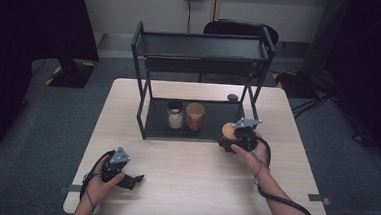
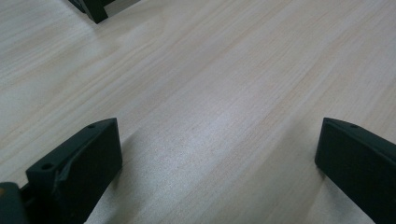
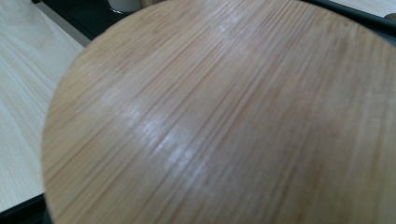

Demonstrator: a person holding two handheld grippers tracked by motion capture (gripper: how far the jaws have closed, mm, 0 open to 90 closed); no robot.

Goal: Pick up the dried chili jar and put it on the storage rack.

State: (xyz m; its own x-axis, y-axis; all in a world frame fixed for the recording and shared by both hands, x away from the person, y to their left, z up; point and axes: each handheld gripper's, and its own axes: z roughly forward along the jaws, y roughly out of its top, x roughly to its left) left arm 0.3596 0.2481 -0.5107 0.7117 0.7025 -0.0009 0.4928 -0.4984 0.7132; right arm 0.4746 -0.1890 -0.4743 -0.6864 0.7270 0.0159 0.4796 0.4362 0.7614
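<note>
A jar with a round bamboo lid (image 1: 228,131) hangs by the right front post of the black two-tier rack (image 1: 202,47), and my right gripper (image 1: 233,139) is shut on it. In the right gripper view the bamboo lid (image 3: 224,116) is very close and hides the jaws. At the table's front left my left gripper (image 1: 135,179) rests low over the wood. Its jaws stand wide apart in the left gripper view, left gripper (image 2: 217,140) open with bare table between them.
On the rack's lower shelf (image 1: 220,125) stand a black-lidded jar of white contents (image 1: 175,115) and a brown jar (image 1: 195,116). A small dark object (image 1: 232,97) lies behind the rack. A rack foot (image 2: 95,9) is ahead of the left gripper.
</note>
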